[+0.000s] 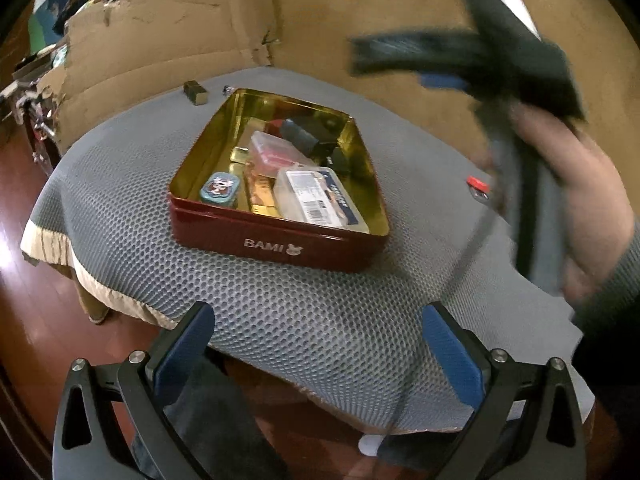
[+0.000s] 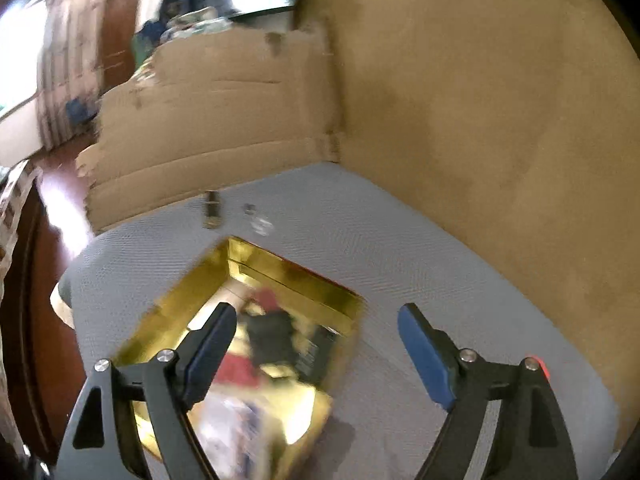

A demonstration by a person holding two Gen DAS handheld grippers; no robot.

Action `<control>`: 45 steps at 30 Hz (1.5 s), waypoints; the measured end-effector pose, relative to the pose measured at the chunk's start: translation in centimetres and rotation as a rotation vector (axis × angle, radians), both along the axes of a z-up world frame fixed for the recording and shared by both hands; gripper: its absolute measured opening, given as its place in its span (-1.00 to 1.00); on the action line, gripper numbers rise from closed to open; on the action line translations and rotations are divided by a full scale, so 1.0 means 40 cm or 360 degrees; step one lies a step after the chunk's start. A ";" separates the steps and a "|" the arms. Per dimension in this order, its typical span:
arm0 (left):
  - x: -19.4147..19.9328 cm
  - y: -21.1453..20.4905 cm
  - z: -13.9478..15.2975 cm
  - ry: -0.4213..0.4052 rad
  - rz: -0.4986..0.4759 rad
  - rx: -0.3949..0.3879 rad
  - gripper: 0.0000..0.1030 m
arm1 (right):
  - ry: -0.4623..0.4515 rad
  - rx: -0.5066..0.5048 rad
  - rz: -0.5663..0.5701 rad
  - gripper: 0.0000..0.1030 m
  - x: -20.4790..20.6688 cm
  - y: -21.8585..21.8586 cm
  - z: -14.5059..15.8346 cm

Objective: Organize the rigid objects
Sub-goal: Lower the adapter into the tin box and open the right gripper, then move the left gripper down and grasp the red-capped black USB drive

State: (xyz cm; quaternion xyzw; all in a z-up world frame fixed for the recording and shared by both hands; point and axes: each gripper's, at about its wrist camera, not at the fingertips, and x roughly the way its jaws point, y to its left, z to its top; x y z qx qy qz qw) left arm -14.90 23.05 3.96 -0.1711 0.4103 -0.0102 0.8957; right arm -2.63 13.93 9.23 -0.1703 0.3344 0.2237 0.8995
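Cardboard sheeting [image 1: 168, 36], brown and torn along its top edge, walls in the far side of the worktop, and a plain tan panel [image 2: 500, 100] closes off the right. Between them lies a grey honeycomb-mesh mat [image 1: 280, 320] covering the worktop, and on it sits one dark red rectangular tin with a gold interior [image 1: 276, 240], lettered BAMI on its near wall.

Inside the tin I count a small round-cornered blue tin with a cartoon lid [image 1: 220, 189], two clear plastic cases, one with red contents [image 1: 276, 152] and one with a printed label [image 1: 316, 198], a gold bar-shaped piece [image 1: 260, 196] and some dark blocks [image 1: 304, 136] at the far end; how many blocks I cannot tell.

Outside it, three loose things remain on the mat: a small dark brass-coloured block [image 1: 196, 92] and a tiny clear item [image 1: 228, 89] beyond the far corner, near the cardboard, and a little red-topped piece [image 1: 478, 184] to the right, well apart from the tin.

The left claw [image 1: 316, 356] hangs at the near edge of the mat, fingers spread wide, holding nothing. The right claw [image 2: 316, 344] is blurred above the tin's right side, likewise spread and empty; the person's hand [image 1: 576, 200] gripping it blocks the view of the mat's right side.
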 end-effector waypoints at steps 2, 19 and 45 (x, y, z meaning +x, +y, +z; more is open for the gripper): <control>-0.001 -0.018 -0.003 0.0000 -0.0037 0.0028 0.99 | 0.0057 0.0057 -0.0114 0.66 -0.011 -0.122 -0.017; 0.133 -0.349 0.073 -0.0173 -0.0483 0.0414 0.99 | 0.0056 0.0137 -0.0961 0.66 -0.357 -0.832 -0.162; 0.958 -0.872 -0.029 0.0267 -0.0358 0.0473 0.98 | 0.0394 0.0369 -0.0616 0.66 -0.444 -0.873 -0.194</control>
